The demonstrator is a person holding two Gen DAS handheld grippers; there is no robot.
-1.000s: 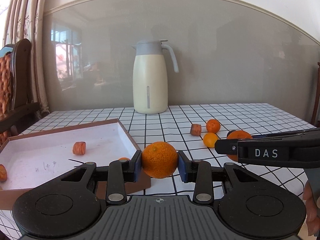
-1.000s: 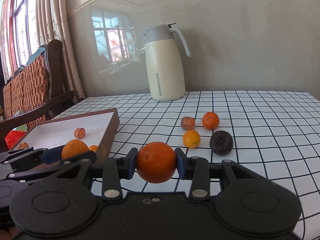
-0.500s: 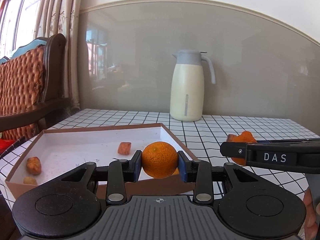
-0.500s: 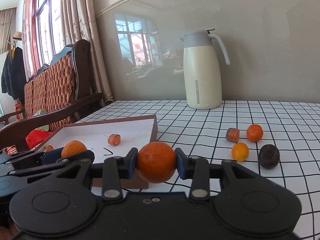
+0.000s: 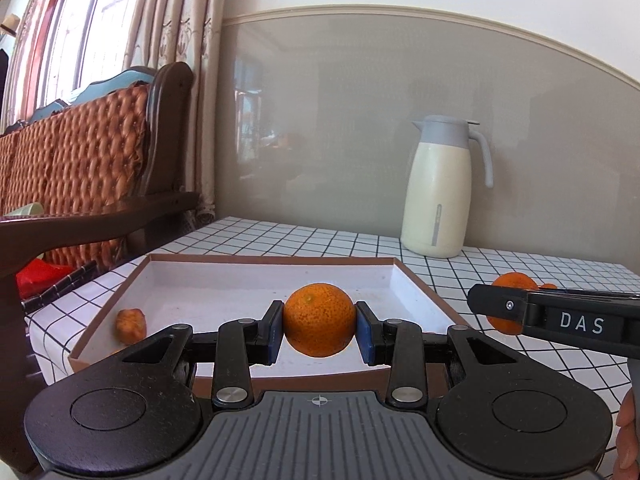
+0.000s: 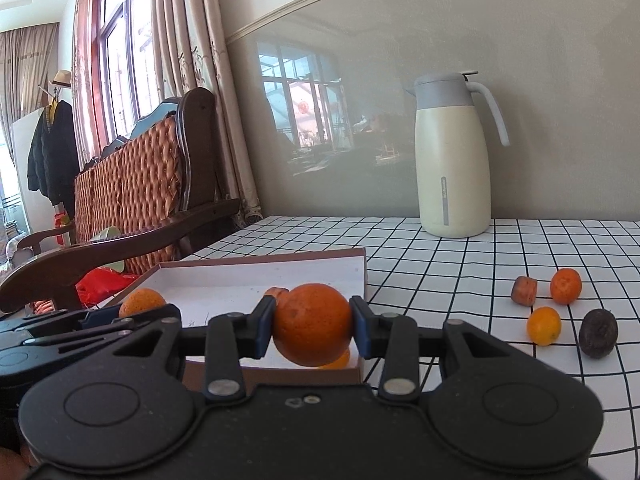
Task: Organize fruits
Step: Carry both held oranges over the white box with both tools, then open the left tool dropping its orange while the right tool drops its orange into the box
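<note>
A pale orange [image 5: 319, 319] sat clamped between the closed-in jaws of the left gripper [image 5: 319, 330], held over the near part of the shallow white box [image 5: 416, 292]. A deeper orange fruit [image 6: 312, 324] was pinched likewise by the right gripper [image 6: 312, 334] at the box's near right corner. Four more fruits [image 6: 565, 286] lay loose on the checked tablecloth [image 6: 440, 264], well apart from the box.

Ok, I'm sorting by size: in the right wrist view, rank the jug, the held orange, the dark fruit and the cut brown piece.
1. Jug
2. Held orange, though nearness to the camera inflates it
3. Dark fruit
4. Cut brown piece
</note>
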